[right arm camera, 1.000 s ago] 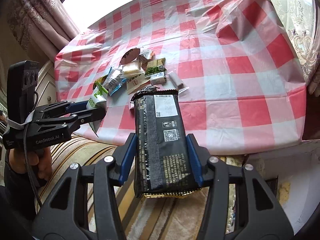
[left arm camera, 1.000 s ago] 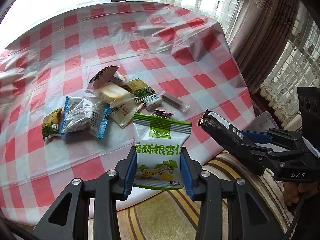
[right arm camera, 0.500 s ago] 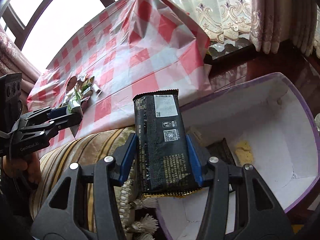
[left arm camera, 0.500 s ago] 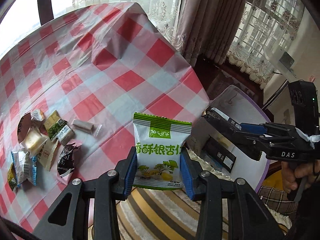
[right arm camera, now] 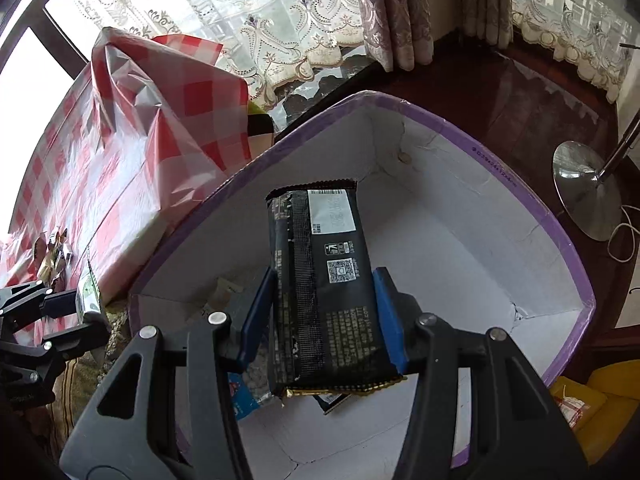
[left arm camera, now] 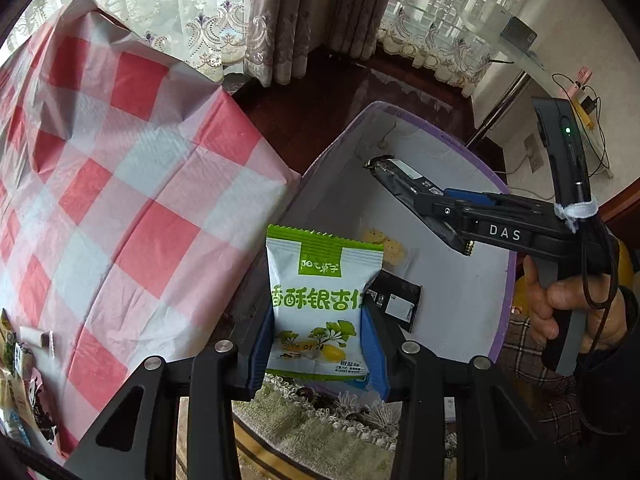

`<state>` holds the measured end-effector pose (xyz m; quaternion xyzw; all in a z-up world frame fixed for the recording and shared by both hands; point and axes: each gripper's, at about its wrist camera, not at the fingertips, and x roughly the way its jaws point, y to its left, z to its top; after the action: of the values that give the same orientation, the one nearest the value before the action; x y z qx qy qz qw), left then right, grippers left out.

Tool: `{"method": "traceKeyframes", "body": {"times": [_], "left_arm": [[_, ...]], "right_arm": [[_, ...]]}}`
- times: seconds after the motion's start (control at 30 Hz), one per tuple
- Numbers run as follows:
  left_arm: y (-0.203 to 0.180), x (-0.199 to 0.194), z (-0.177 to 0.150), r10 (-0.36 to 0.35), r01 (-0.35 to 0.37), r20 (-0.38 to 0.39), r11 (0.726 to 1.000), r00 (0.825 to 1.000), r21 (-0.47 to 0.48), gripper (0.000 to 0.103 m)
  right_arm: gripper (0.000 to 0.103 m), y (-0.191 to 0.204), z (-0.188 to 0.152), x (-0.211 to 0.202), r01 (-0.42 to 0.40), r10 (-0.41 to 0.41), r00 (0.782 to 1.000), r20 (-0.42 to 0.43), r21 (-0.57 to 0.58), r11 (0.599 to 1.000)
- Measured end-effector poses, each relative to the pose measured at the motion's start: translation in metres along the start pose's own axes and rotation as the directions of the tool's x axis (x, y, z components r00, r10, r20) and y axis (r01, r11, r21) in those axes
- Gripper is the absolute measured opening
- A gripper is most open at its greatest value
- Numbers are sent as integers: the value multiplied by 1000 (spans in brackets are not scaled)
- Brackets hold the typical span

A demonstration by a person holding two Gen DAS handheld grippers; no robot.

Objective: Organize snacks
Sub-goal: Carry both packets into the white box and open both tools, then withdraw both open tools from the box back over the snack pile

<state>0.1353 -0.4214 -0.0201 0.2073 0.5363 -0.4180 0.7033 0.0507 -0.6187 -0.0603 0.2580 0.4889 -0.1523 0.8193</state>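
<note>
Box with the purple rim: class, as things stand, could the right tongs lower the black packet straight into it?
Probably yes. The right tongs hold the black packet above the box, whose top is open. The left tongs, with the green packet, sit near one edge, apart from the right.

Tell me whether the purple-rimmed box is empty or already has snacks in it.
Not empty. The purple-rimmed box already holds a black packet and a cracker-like piece on its white floor. The snacks in both grippers are not yet dropped in.
</note>
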Motion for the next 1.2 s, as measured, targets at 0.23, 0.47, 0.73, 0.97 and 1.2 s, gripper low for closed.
{"method": "traceKeyframes", "body": {"times": [0.23,0.47,0.73,0.97,1.2], "left_arm": [[-12,39,11,-12,17,-131,999,991,38,42],[-13,55,12,-7,13,-193,999,981,30,44],[-12,53,11,-2,5,-182,1000,983,16,60],[-3,43,10,-2,-1,-148,1000,989,-19,60],[8,27,4,0,-7,-92,997,996,-80,60]], "right_arm": [[54,-14,8,20,18,-17,1000,-20,58,998],[54,-20,14,37,28,-25,999,-37,80,996],[54,-24,14,46,39,-33,997,-63,92,995],[58,-16,14,36,41,-36,998,-52,82,996],[66,10,13,12,0,1,1000,-20,53,999]]}}
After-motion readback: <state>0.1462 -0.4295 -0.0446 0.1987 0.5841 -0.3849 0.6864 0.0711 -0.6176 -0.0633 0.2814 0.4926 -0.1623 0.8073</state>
